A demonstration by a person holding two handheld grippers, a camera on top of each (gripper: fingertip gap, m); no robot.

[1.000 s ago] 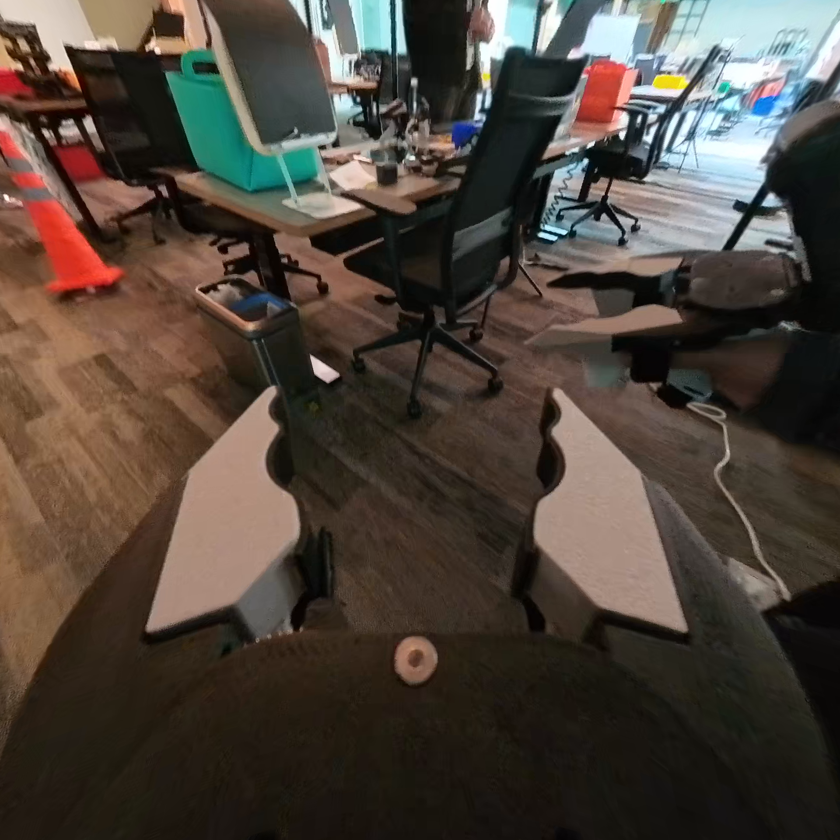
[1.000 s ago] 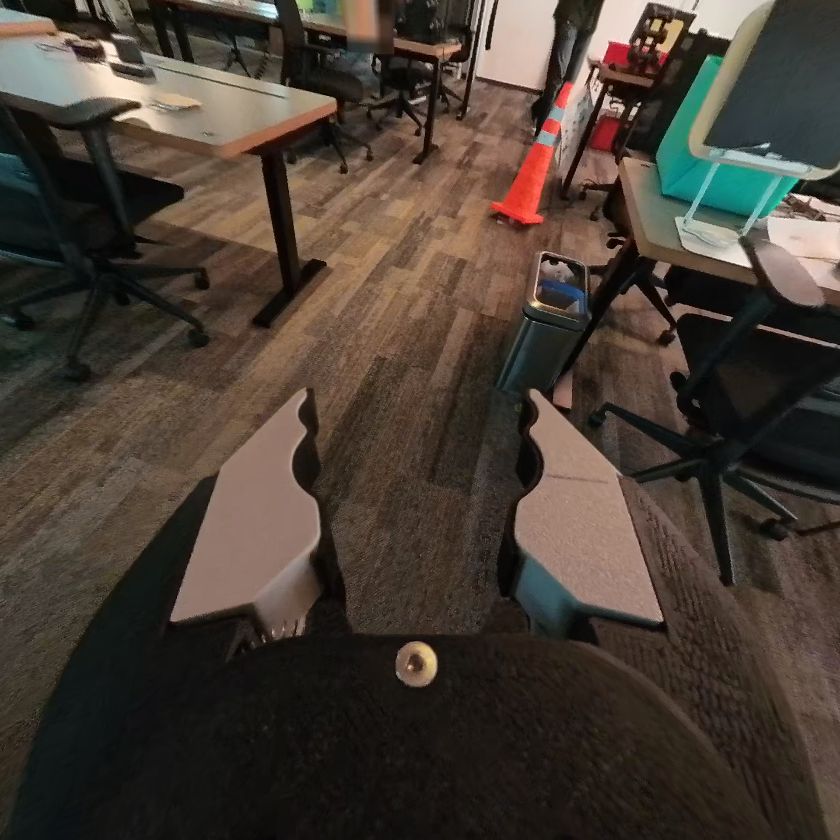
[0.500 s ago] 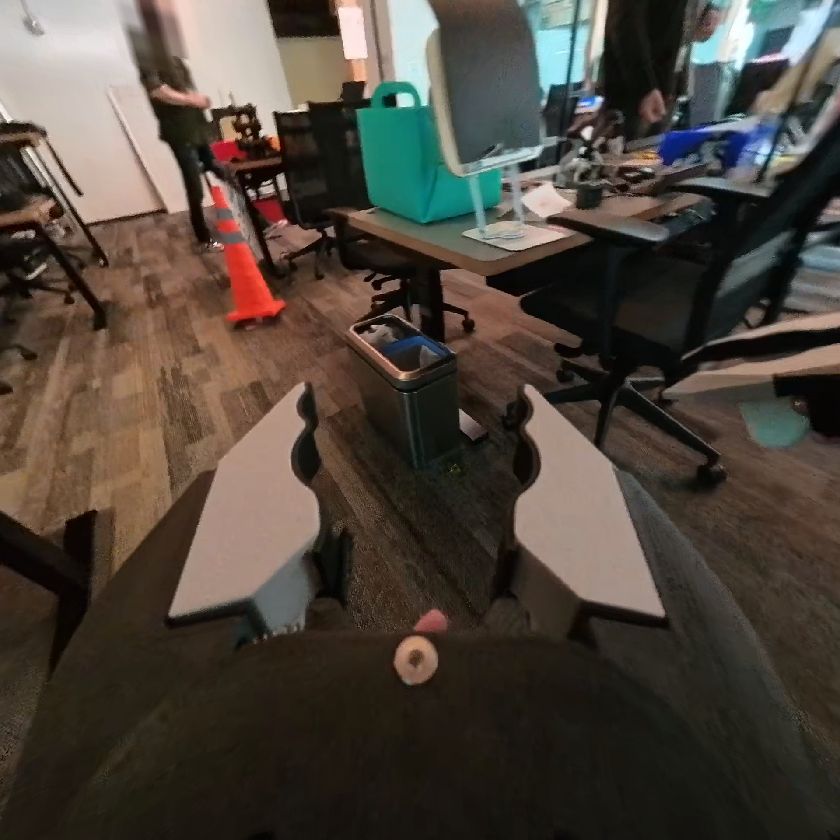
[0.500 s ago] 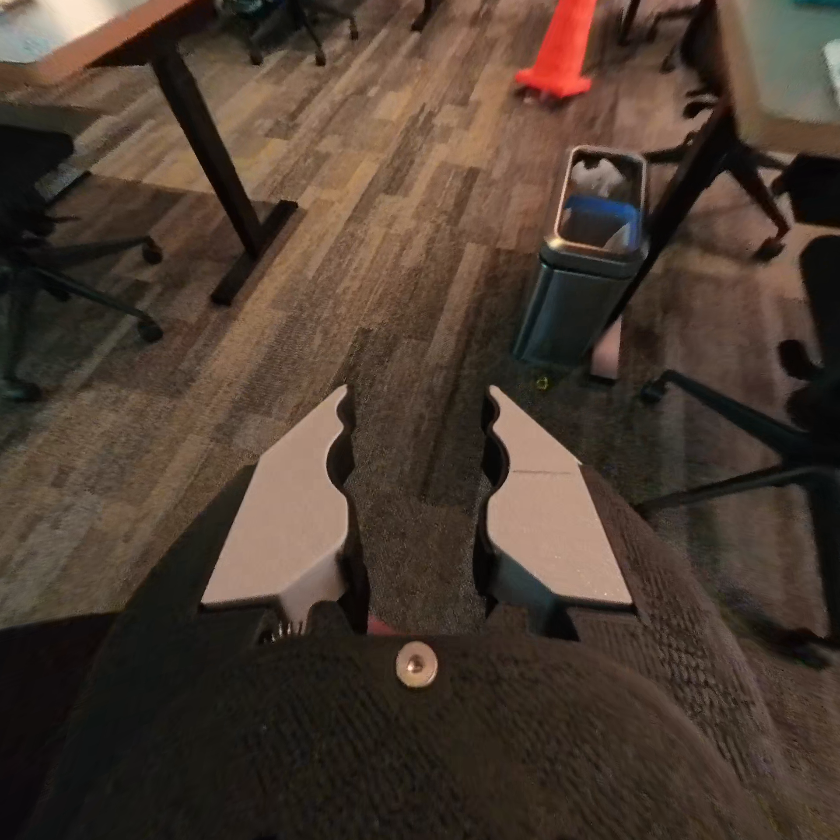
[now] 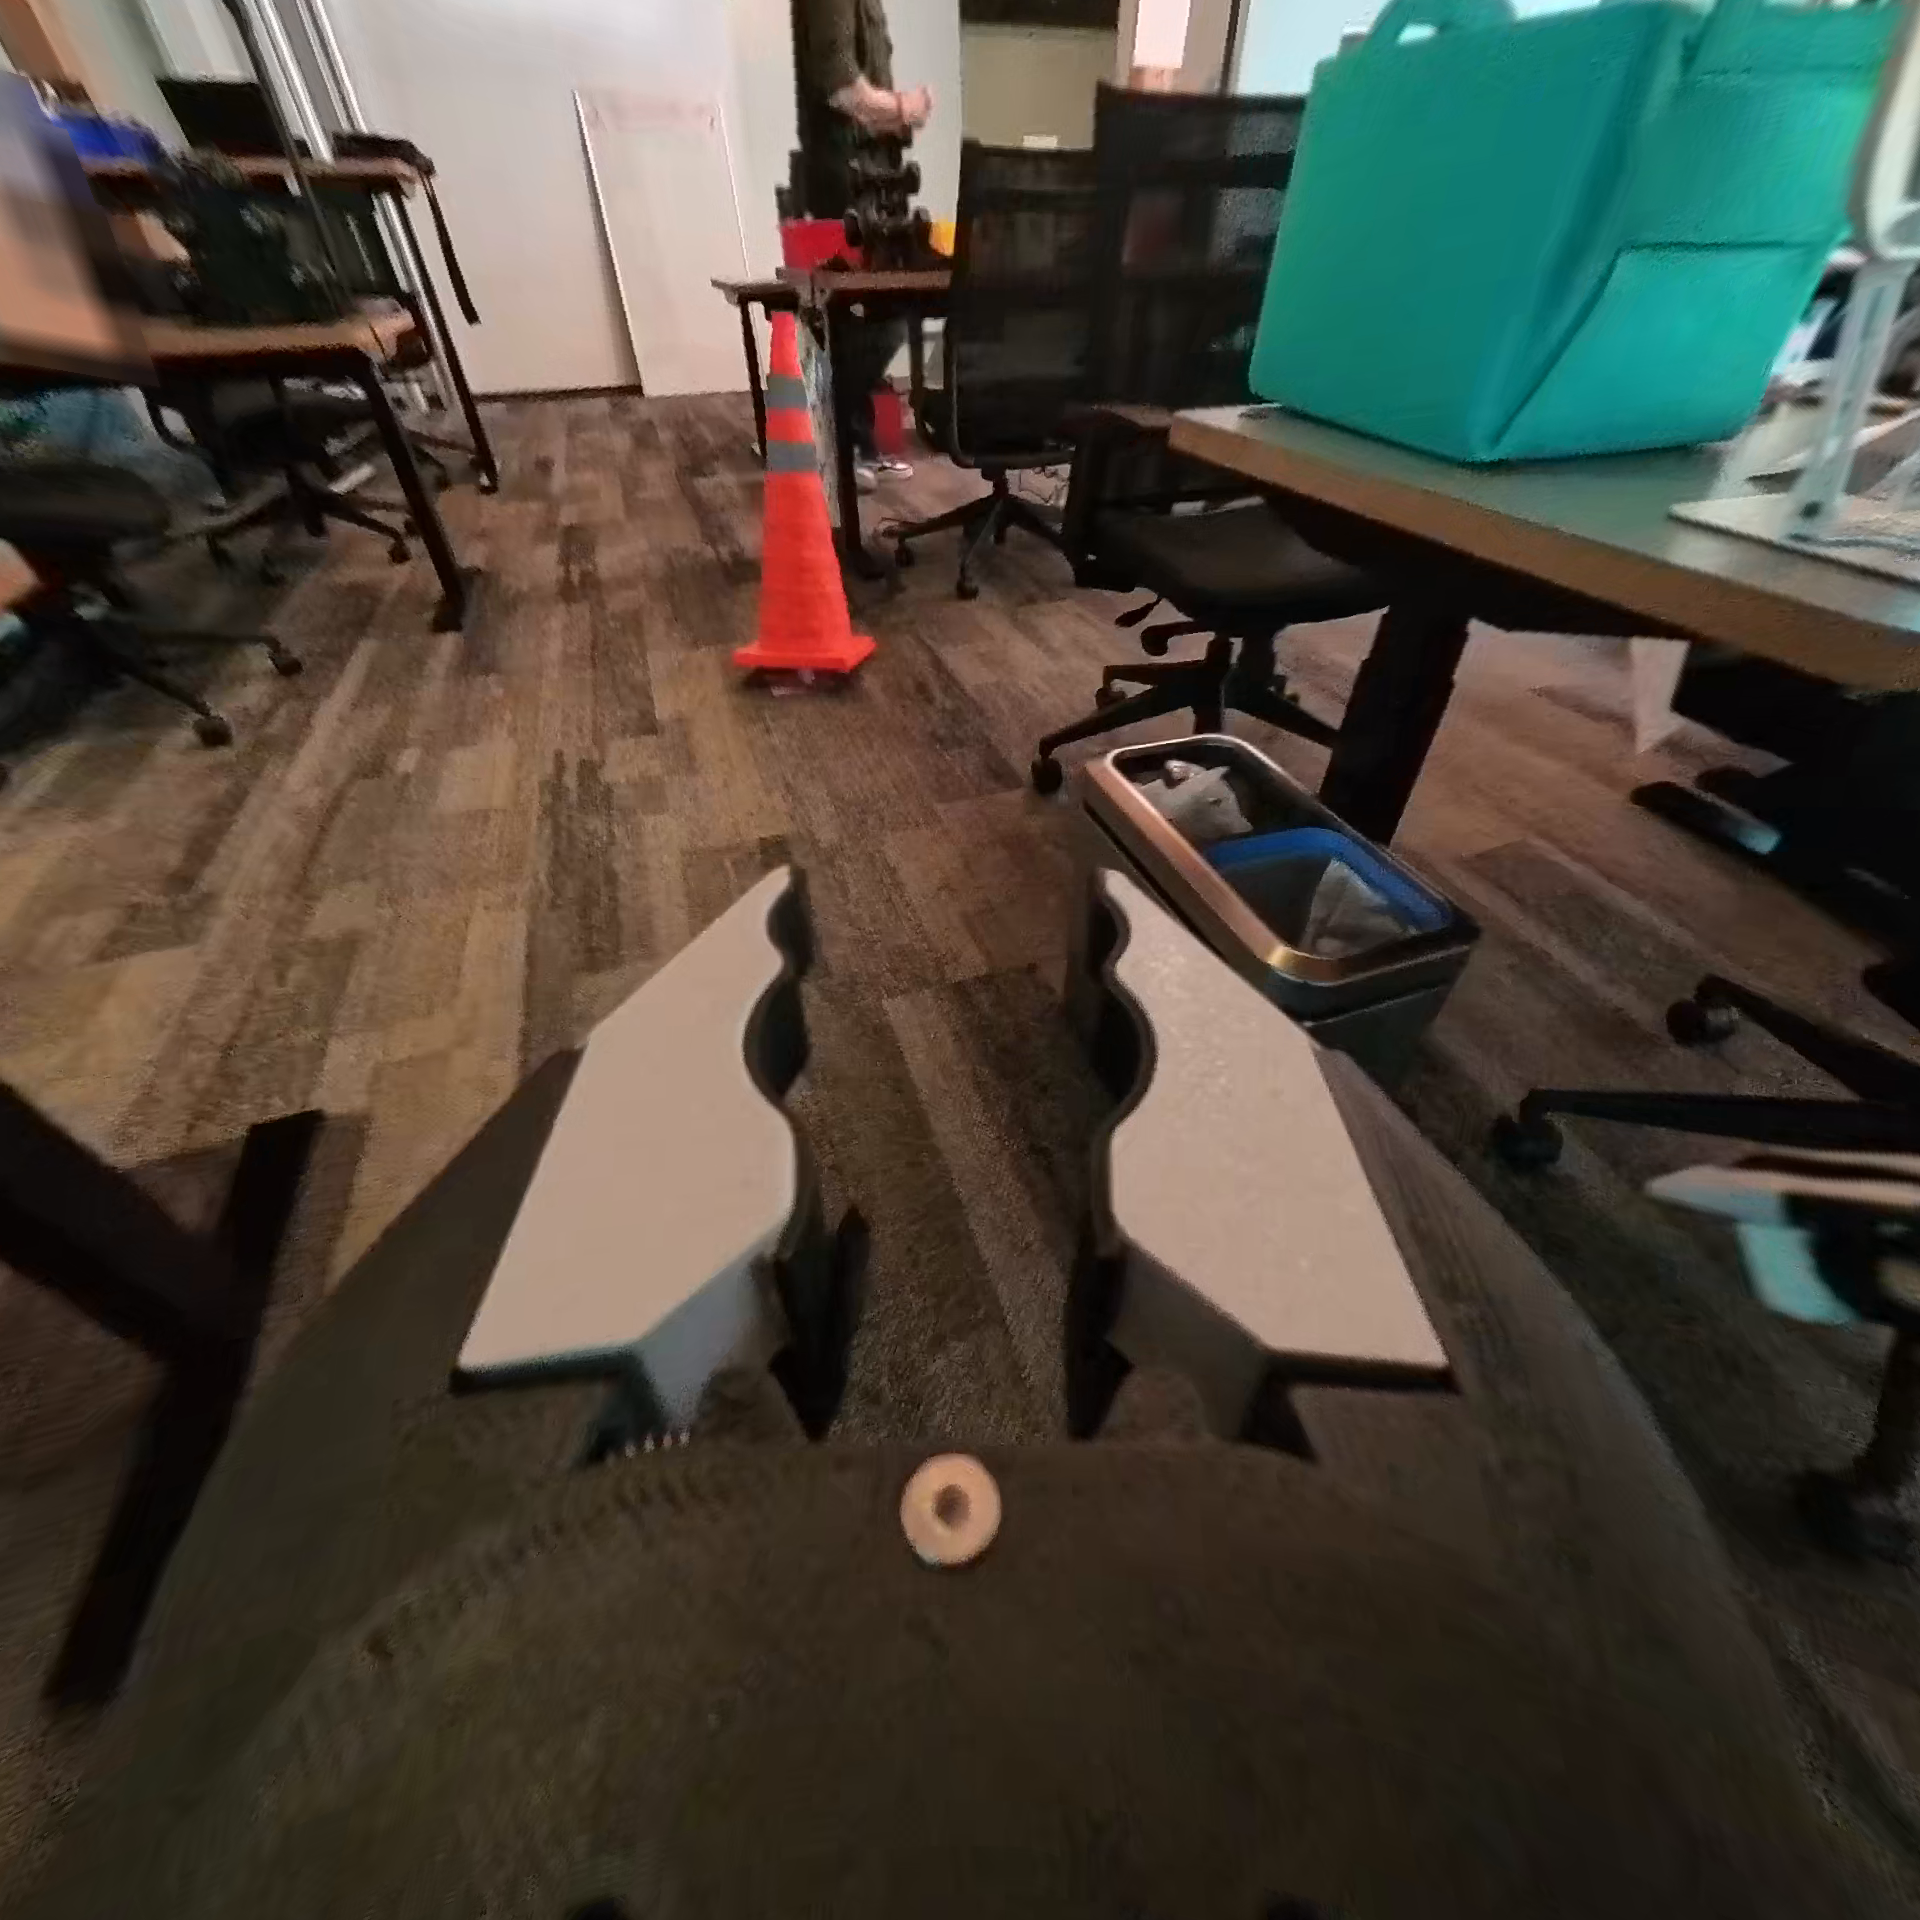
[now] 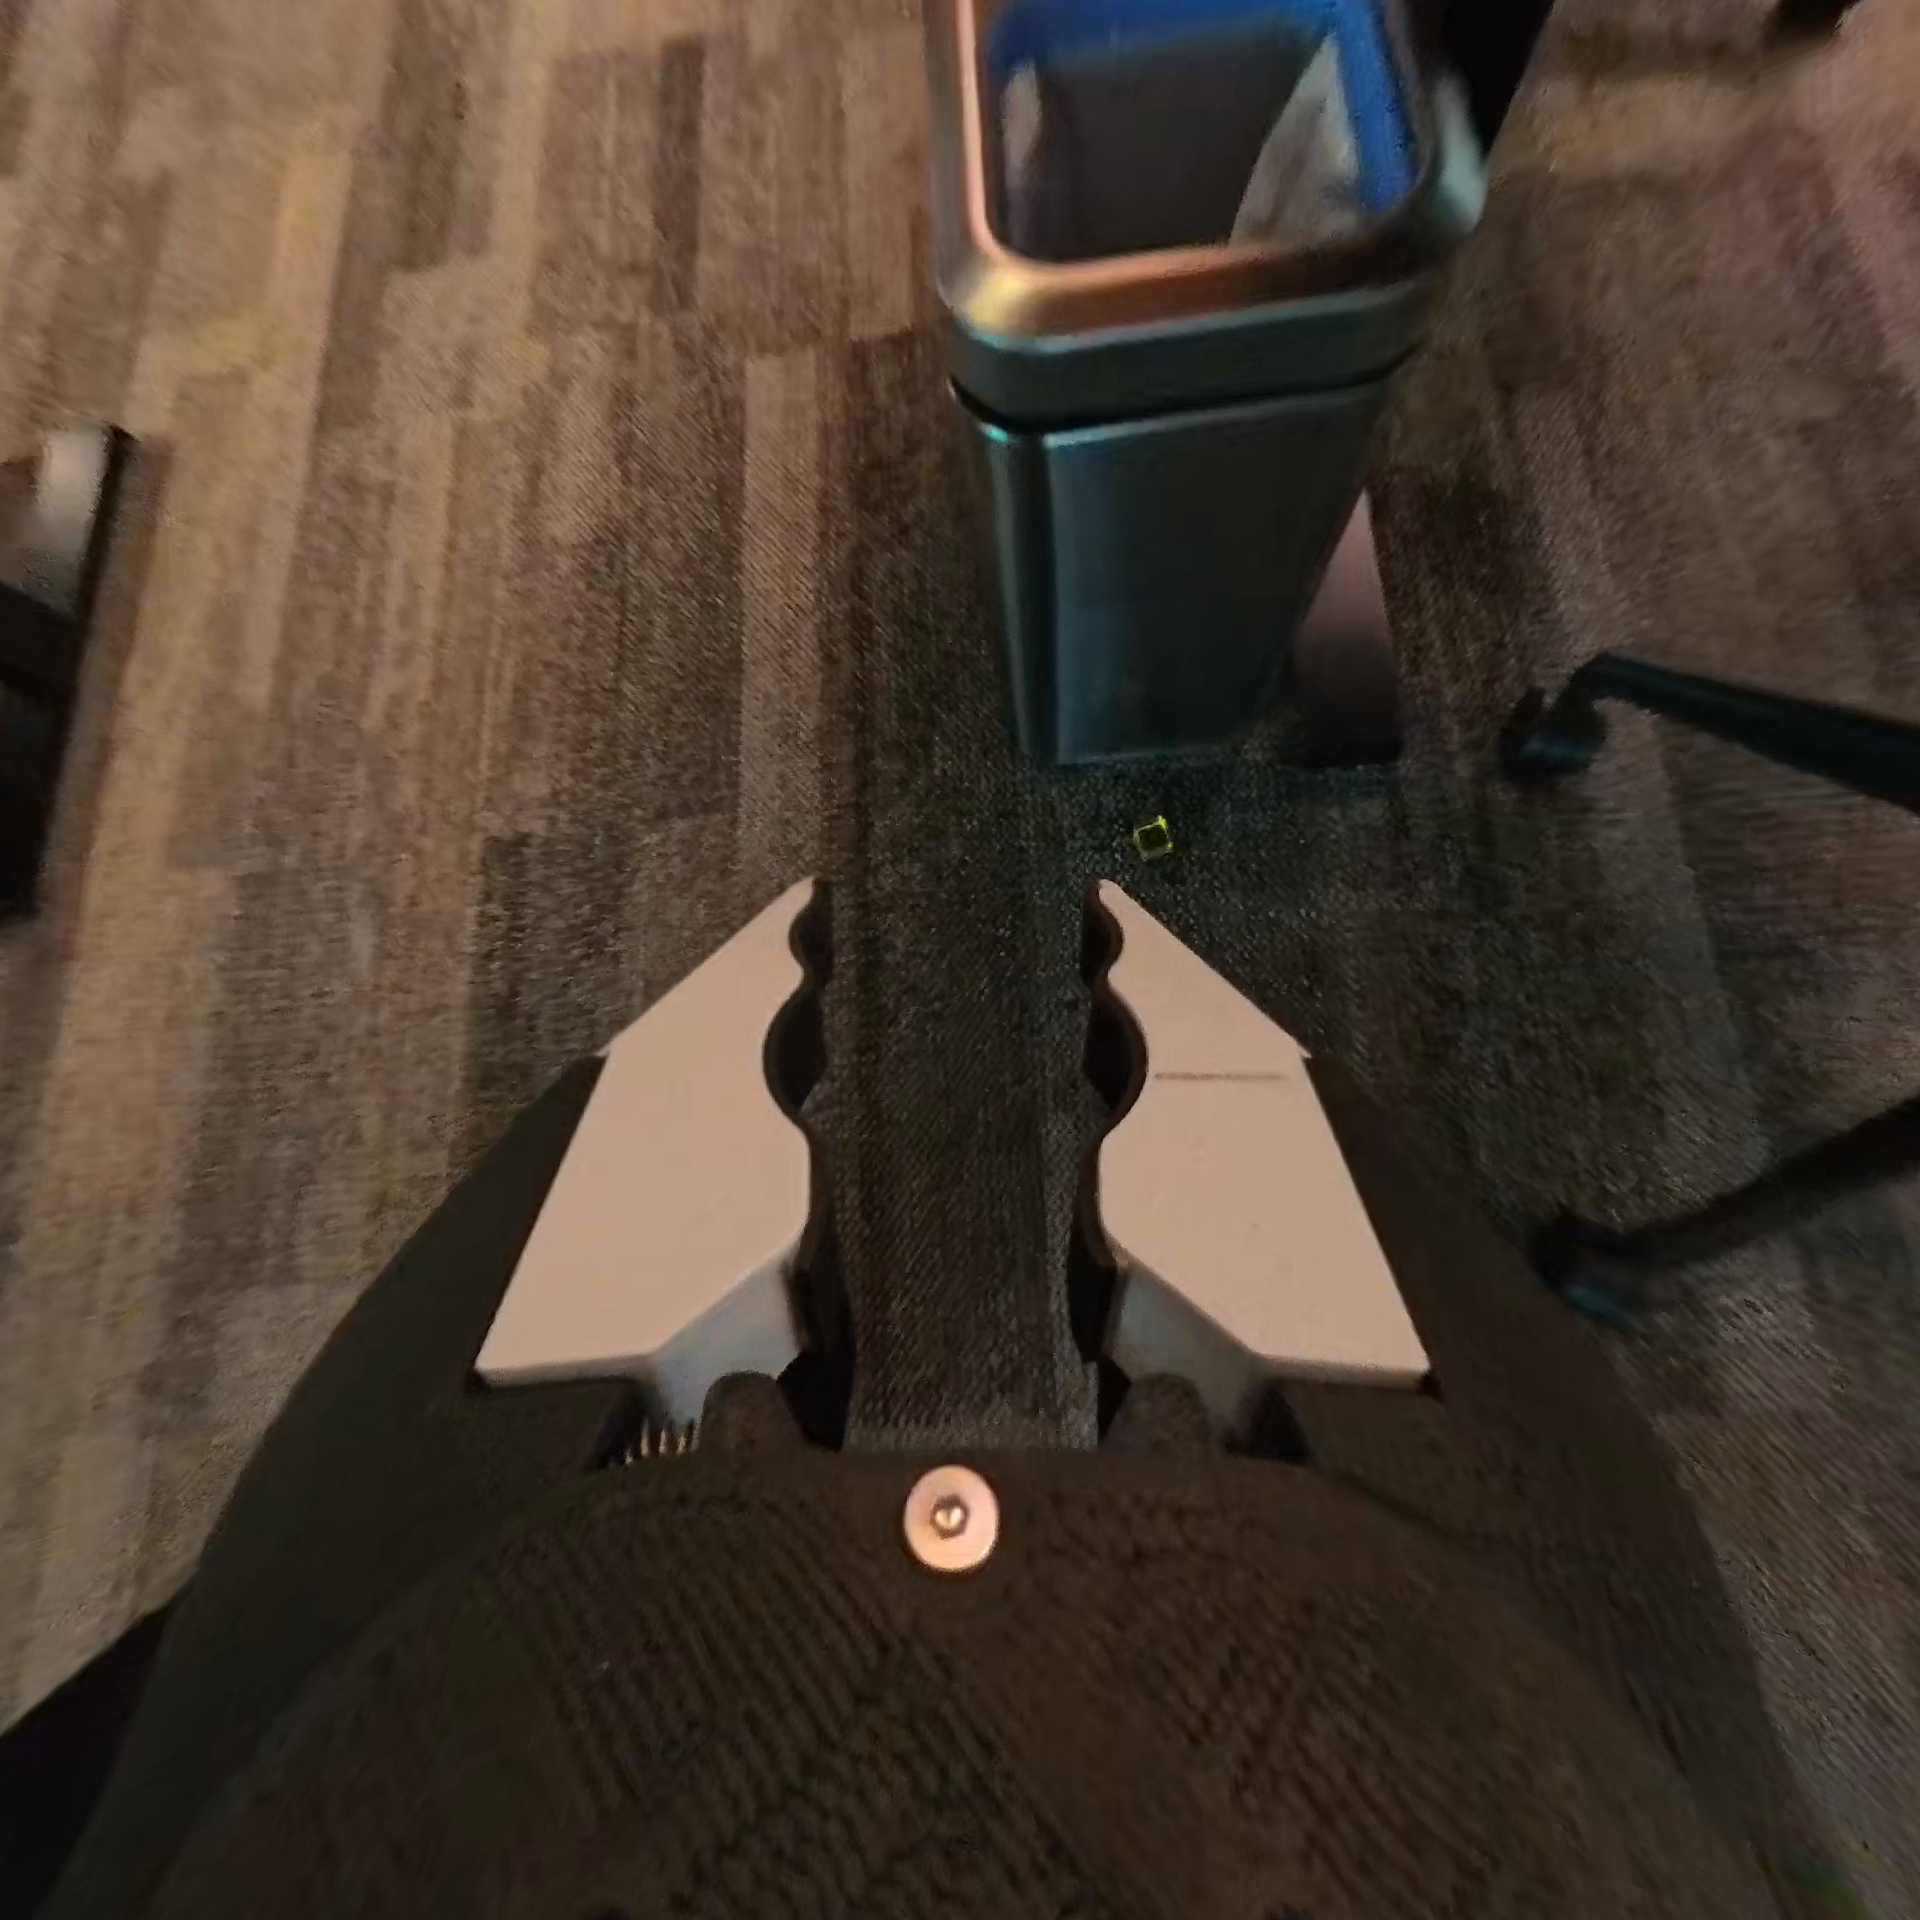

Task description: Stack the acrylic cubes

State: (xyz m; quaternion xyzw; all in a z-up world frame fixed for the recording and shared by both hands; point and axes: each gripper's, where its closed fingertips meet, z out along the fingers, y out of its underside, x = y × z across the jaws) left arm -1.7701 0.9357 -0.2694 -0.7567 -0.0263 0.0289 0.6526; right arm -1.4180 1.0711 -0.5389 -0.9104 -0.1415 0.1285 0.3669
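Now, line by line, as I hold both tools:

Left gripper (image 5: 940, 894): my two grey fingers stand parted with only carpet showing between them. They grip nothing, and they sit closer together than a second ago.

Left view: a second ago I faced a black office chair and a desk; now I face an orange traffic cone with grey bands (image 5: 798, 520), with a person standing behind it.

Bin: the slim steel rectangular waste bin with a blue inner liner (image 5: 1283, 951) is just beside my left gripper's right finger (image 5: 1226, 1122). Earlier it lay off to the left.

Bag: a teal fabric tote bag (image 5: 1558, 229) rests on the grey desk with a wooden edge (image 5: 1558, 540) at right.

Right gripper (image 6: 956, 894): fingers apart, bare carpet between them, also narrower than before. It looks steeply down at the grey-brown patterned carpet floor (image 6: 416, 520).

Right view: the bin (image 6: 1174, 561) is now near, straight ahead; a second ago it was well off. A small yellow-green ring-like scrap (image 6: 1151, 837) lies on the carpet near my right fingertip.

Other gripper: its blurred fingers show at the left view's right edge (image 5: 1787, 1195).
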